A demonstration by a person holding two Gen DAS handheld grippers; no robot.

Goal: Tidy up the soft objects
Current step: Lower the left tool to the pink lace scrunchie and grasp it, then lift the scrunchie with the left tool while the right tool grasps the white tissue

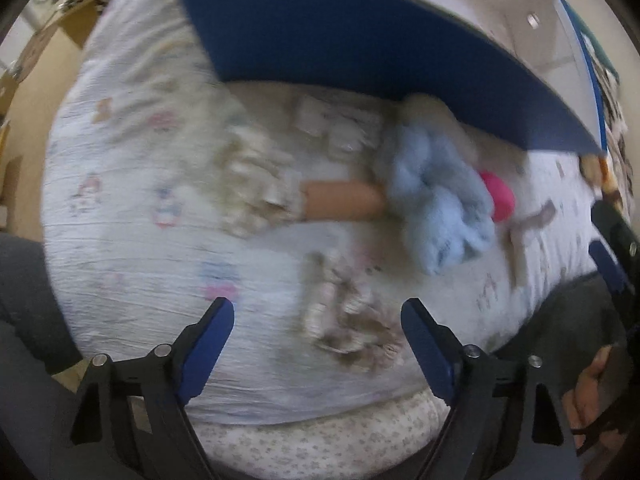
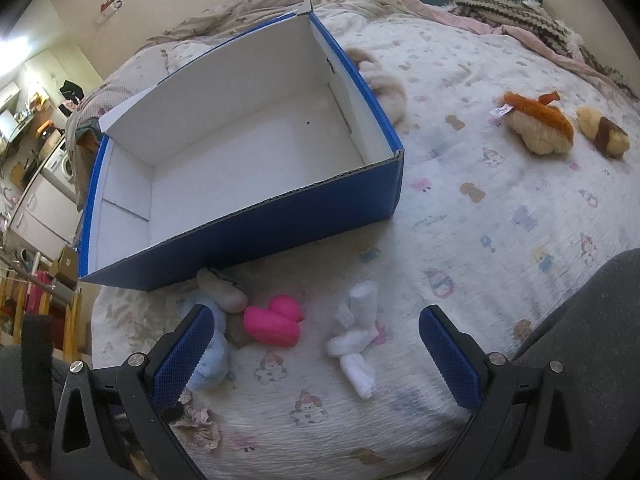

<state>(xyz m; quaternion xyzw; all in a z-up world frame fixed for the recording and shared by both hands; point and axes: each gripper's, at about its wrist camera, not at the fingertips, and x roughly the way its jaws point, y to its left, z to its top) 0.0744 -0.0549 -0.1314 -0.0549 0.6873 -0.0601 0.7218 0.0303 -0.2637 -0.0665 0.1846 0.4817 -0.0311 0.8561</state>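
Nearest in the left wrist view, the left gripper points down at the printed bedspread with its jaws spread apart and nothing pinched; a crumpled lacy cloth lies between the blue pads, blurred, and whether they touch it cannot be told. Only this view shows a second frilly cloth farther off, with a tan tube-like piece running from it toward the light blue plush.

In the right wrist view the right gripper is likewise released, gripping nothing. Between its pads, a little ahead, lie a knotted white cloth toy and a bright pink rubber duck; the light blue plush sits just behind the left-hand pad, and a beige plush rests by the box's near wall. The pink duck peeks out beyond the blue plush in the left view.

Farther on stands the blue cardboard box, white inside and holding nothing; the left view gives only its blue side. Only the right view shows a cream plush against the box's far side, and well to the right a shrimp sushi plush next to a brown-banded sushi plush
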